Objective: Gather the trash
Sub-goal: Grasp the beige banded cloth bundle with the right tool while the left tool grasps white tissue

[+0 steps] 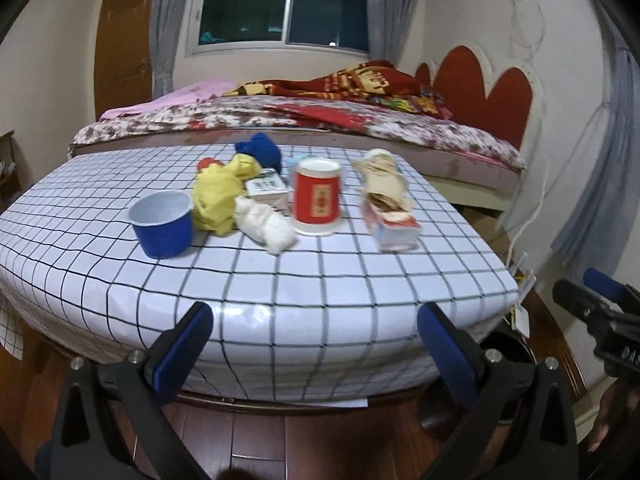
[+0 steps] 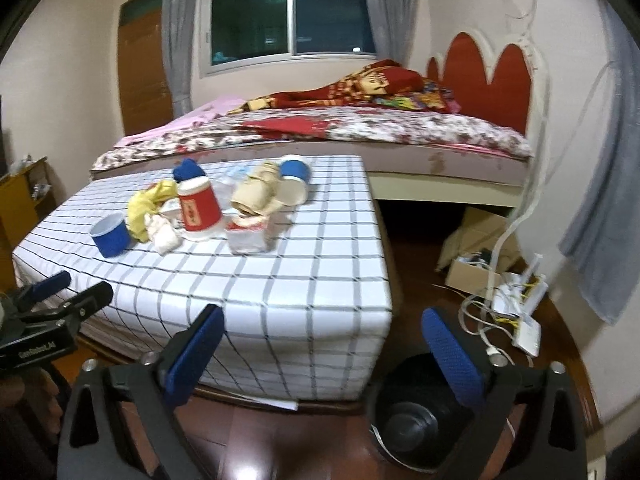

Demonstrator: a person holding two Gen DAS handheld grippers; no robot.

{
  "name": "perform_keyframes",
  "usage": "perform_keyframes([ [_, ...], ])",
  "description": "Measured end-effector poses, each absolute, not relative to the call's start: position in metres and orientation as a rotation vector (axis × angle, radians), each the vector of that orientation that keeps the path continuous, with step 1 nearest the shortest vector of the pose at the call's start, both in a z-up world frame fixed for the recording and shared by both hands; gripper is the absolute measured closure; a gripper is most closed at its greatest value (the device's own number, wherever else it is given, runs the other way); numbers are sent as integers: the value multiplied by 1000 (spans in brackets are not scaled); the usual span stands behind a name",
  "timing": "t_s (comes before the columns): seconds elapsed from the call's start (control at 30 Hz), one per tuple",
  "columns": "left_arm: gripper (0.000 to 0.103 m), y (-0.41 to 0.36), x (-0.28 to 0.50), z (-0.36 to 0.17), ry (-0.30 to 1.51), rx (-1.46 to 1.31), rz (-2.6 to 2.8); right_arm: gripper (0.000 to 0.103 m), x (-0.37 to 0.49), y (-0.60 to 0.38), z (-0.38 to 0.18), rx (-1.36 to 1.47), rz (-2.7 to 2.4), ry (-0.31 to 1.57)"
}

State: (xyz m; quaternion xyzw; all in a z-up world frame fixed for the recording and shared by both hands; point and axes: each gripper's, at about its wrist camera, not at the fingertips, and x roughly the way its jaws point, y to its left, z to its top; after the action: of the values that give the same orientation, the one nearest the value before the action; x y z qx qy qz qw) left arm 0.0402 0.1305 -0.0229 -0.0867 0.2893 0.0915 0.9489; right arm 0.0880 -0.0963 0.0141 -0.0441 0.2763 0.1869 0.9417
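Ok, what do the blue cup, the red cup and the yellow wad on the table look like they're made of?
Blue cup: likely paper, matte blue wall, white lining, thin rolled rim. Red cup: probably paper too, printed red wrap with a yellow label, standing rim-down; blur leaves plastic possible. Yellow wad: soft, crumpled, with deep folds, thin plastic or cloth; I cannot tell which.

A bed point(image 1: 304, 124) with red headboard point(image 1: 480, 92) under a dark window point(image 1: 284, 4); floor point(image 2: 304, 440) seemingly wooden.

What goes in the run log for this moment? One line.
left gripper open, empty | right gripper open, empty | trash untouched on checked white tablecloth | round black bin on floor
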Motion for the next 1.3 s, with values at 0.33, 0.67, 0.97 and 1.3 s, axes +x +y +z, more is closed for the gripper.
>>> perform_keyframes([
  [0.33, 4, 173, 106, -30, 589, -236, 266, 25, 166, -33, 11, -136, 467, 566],
  [0.67, 19, 201, 169, -52, 652, -275, 312, 28, 246, 17, -8, -142, 508, 636],
  [0.97, 38, 206, 185, -70, 723, -286, 284, 69, 281, 48, -21, -163, 553, 692],
  [1.3, 57, 198, 165, -51, 644, -278, 216, 83, 253, 24, 9, -136, 572, 586],
])
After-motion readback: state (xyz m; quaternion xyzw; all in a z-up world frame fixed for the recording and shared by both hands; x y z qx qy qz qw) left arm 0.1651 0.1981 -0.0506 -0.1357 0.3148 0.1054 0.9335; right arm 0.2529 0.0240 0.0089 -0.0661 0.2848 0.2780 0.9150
